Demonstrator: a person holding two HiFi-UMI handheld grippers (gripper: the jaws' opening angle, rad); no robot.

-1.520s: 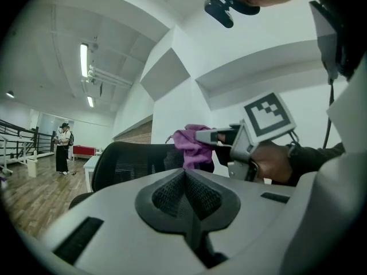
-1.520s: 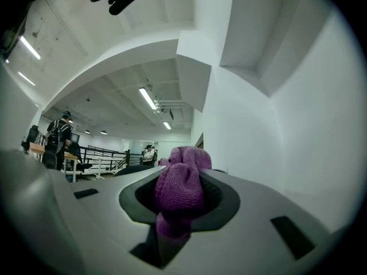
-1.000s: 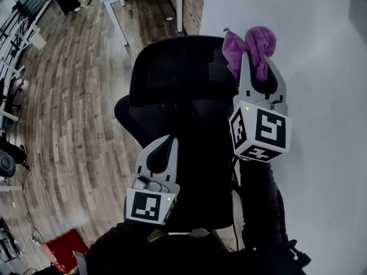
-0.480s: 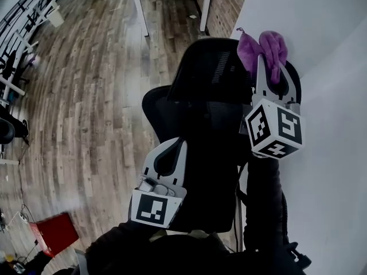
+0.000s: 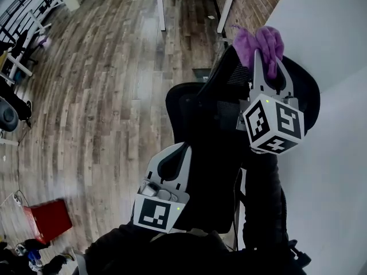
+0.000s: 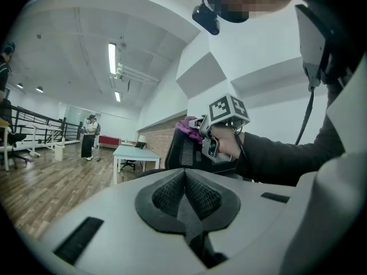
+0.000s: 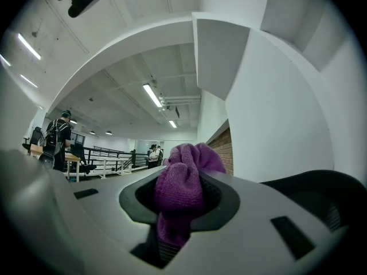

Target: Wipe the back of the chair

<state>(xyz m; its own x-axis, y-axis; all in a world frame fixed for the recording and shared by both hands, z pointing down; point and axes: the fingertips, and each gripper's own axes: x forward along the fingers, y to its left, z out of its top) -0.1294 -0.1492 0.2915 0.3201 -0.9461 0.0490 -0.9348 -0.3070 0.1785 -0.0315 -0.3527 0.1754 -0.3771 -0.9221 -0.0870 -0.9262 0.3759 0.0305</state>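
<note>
Clamping purple cloth [image 5: 269,39], right tongs [image 5: 267,63] above chair back [image 5: 212,125] top.

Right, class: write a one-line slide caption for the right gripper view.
Right gripper clamps a purple cloth, black chair at lower right.

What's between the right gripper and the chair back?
The cloth: pinched in the right gripper, it sticks out toward the top of the chair, as the head view shows.

Purple cloth [image 5: 261,42] at black chair back [image 5: 209,125]
</note>
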